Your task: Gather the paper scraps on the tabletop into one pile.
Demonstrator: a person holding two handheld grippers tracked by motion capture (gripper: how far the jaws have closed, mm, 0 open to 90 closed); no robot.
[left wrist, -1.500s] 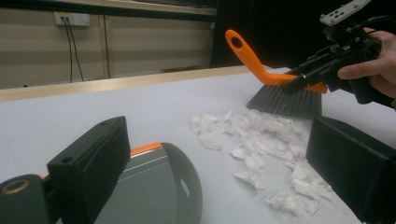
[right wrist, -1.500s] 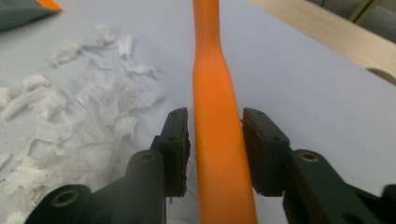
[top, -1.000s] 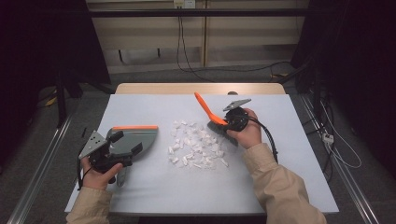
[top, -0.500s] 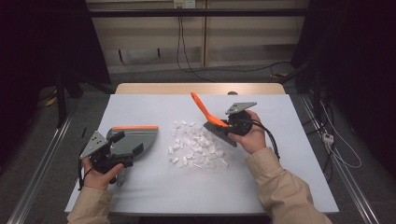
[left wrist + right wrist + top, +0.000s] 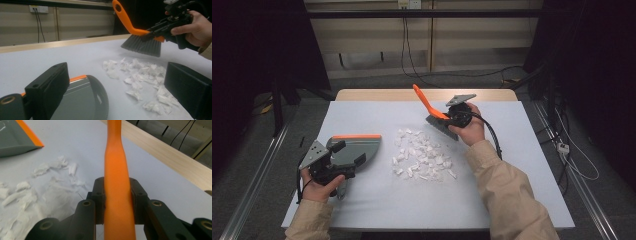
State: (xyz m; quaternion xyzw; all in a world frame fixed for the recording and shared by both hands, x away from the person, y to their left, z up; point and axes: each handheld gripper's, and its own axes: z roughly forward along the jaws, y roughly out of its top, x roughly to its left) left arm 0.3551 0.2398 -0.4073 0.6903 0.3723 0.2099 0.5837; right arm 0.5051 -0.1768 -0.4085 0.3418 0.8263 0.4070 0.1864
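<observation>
Over on the left I've got the left tool (image 5: 346, 153) next to the grey dustpan (image 5: 357, 150) with the orange strip, which lies flat on the white tabletop (image 5: 362, 205) just left of the mess. In the left gripper view the jaws stand wide apart over the pan's back end, so I honestly can't tell whether that tool has a real grip on it or is only resting there. That's my first worry: if nothing is pinning the pan, the first push of paper into it will probably shove it sideways or spin it, and the scraps slide past the lip. In the middle sits the pile of torn white paper bits (image 5: 422, 157), loosely spread, nearest ones just beside the pan's open edge. They look feather-light, so a fast stroke could flick them over the pan or off toward the near edge. On the right, the right tool (image 5: 447, 117) is clamped tight on the orange handle of the brush (image 5: 142, 45), with the bristles hanging above the far side of the pile, not touching anything. The handle is smooth and tapered, so I reckon it could twist in the jaws once the bristles drag. Coming down too close in would also leave the far scraps behind.
</observation>
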